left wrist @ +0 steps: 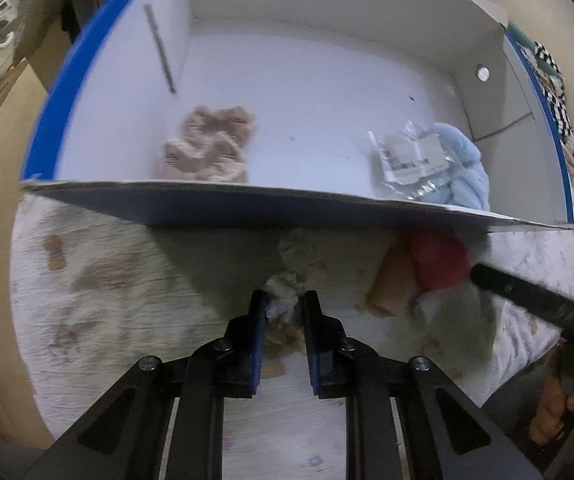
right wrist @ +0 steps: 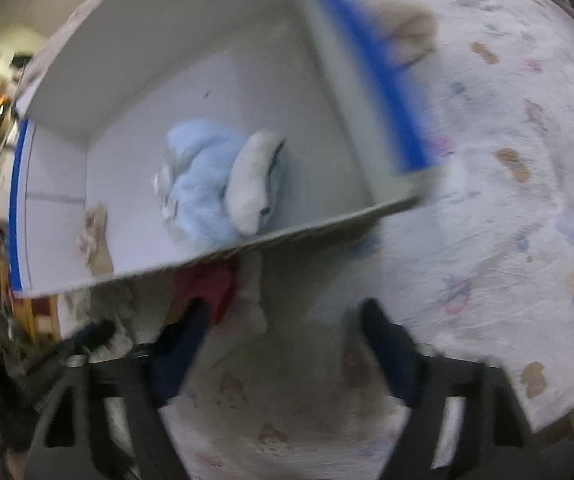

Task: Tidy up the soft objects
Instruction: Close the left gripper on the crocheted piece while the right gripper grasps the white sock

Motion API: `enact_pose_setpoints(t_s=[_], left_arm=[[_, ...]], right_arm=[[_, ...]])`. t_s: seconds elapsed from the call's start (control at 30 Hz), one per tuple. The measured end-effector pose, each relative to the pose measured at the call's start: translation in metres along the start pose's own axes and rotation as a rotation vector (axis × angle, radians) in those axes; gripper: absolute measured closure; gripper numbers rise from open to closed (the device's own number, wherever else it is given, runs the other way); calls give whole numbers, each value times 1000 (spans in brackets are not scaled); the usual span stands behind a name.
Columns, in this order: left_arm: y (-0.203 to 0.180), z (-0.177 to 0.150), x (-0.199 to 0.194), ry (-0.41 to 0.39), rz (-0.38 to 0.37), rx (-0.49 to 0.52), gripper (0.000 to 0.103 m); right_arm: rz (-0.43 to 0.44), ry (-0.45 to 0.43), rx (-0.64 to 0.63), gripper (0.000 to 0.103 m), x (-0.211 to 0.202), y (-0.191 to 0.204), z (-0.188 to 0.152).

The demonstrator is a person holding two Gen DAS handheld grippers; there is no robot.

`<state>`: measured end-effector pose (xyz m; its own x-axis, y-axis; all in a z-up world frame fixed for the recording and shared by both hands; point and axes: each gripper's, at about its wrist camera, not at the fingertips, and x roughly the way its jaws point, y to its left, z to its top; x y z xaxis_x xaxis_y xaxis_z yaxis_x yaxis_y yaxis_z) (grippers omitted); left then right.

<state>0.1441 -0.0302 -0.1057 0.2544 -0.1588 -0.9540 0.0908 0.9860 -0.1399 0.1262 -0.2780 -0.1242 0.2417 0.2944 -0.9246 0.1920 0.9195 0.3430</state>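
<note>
Left tool (left wrist: pixel 283 308) pinches a grey soft toy (left wrist: pixel 287 300) below the box (left wrist: pixel 247 196), likely for boxing; right tool (right wrist: pixel 287 312) gapes wide at 12 o'clock.

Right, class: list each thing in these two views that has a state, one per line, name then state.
box: open at the top, holding toys
beige toy: lying inside the box
blue toy: lying inside the box, packet on it
grey toy: outside the box, pinched by the left gripper
red toy: on the bedsheet, outside the box
right gripper: open, empty
</note>
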Motion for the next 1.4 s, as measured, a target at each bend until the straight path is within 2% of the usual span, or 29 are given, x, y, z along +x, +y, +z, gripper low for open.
enact_pose_setpoints(t_s=[0.07, 0.17, 0.27, 0.4, 0.43, 0.47, 0.9, 1.17, 1.3, 1.4], left_arm=[[9, -5, -3, -3, 13, -1, 87], [21, -7, 0, 8, 21, -24, 87], [30, -10, -4, 5, 23, -38, 87], [29, -10, -7, -12, 22, -41, 87], [30, -12, -9, -15, 22, -40, 87], [28, -12, -9, -18, 23, -38, 87], [35, -31, -33, -71, 82, -37, 87], [34, -44, -70, -144, 105, -17, 87], [29, -52, -85, -171, 104, -35, 87], [22, -53, -103, -215, 103, -31, 87]], right_arm=[[-35, 24, -66, 49, 8, 12, -3], [-58, 50, -150, 58, 17, 27, -7], [-85, 70, -184, 58, 27, 31, -10], [-79, 68, -182, 59, 32, 33, -7], [-80, 66, -191, 72, 33, 36, -8], [-68, 64, -205, 80, 33, 38, -9], [-37, 3, -246, 80, -3, 47, -29], [45, -44, -304, 80, -38, 65, -55], [98, -78, -328, 80, -55, 72, -57], [122, -150, -375, 80, -74, 83, -59]])
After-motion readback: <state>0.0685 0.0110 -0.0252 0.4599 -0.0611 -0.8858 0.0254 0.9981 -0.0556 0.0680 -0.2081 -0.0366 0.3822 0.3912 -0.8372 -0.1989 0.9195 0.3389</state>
